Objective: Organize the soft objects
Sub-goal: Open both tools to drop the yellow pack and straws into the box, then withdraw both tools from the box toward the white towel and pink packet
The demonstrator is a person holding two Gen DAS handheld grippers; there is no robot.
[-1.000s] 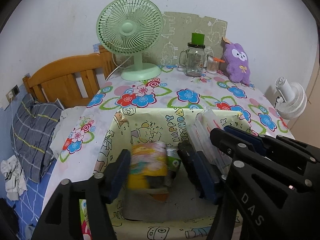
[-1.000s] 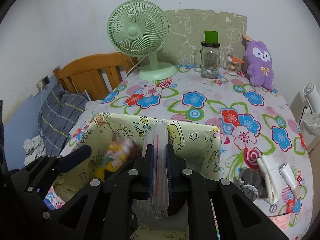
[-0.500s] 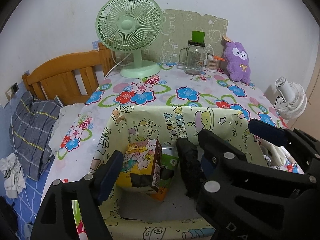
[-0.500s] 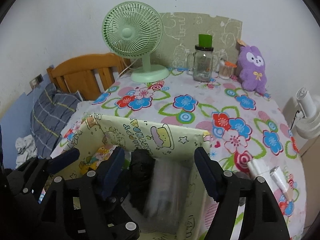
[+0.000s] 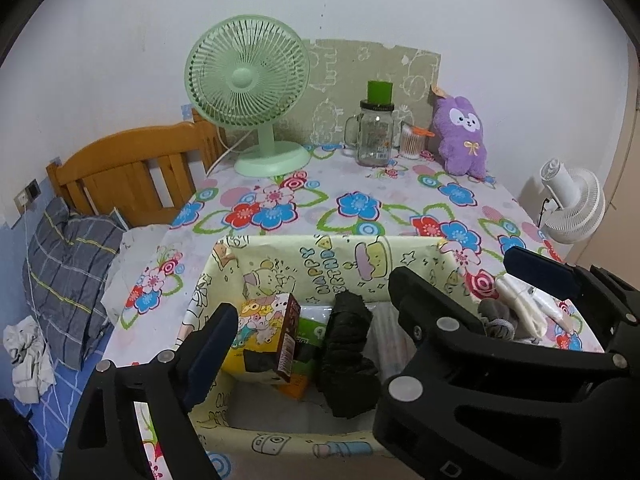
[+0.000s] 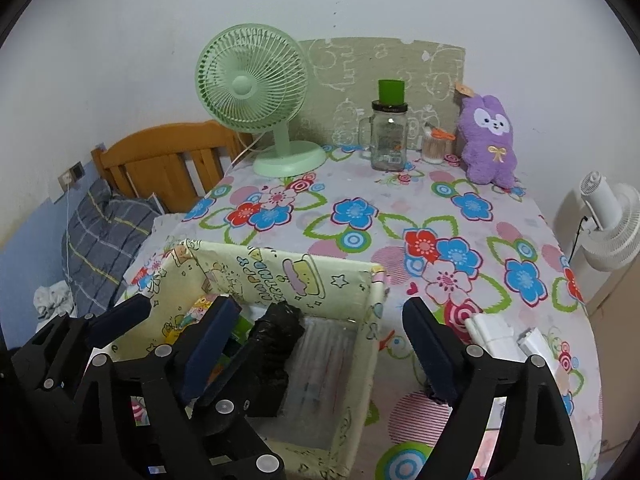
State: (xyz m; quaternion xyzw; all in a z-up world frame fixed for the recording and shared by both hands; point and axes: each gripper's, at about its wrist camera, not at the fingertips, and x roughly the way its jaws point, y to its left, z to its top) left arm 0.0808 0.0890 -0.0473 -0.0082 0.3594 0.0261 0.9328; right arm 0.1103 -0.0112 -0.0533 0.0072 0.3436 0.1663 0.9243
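Best lifted both grippers, left (image 5: 306, 346) and right (image 6: 320, 344), straight up, fingers just opened wide and empty (clear packet (image 6: 320, 364) and yellow pack (image 5: 256, 340) dropped inside the box (image 6: 280, 276)), before reaching for white cloth rolls (image 6: 494, 330) on the tabletop (image 6: 360, 184).

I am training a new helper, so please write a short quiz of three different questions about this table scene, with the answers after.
1. True or false: the black rolled cloth bundle lies inside the yellow cartoon-print box.
2. Which stands nearest the purple plush rabbit? A) the green desk fan B) the small jar of cotton swabs C) the white fan
3. Fill in: the right gripper is ____ and holds nothing.

Key: 1 true; 2 B; 3 open. The gripper's jaws have just been opening, and the clear plastic packet below them now lies in the box.
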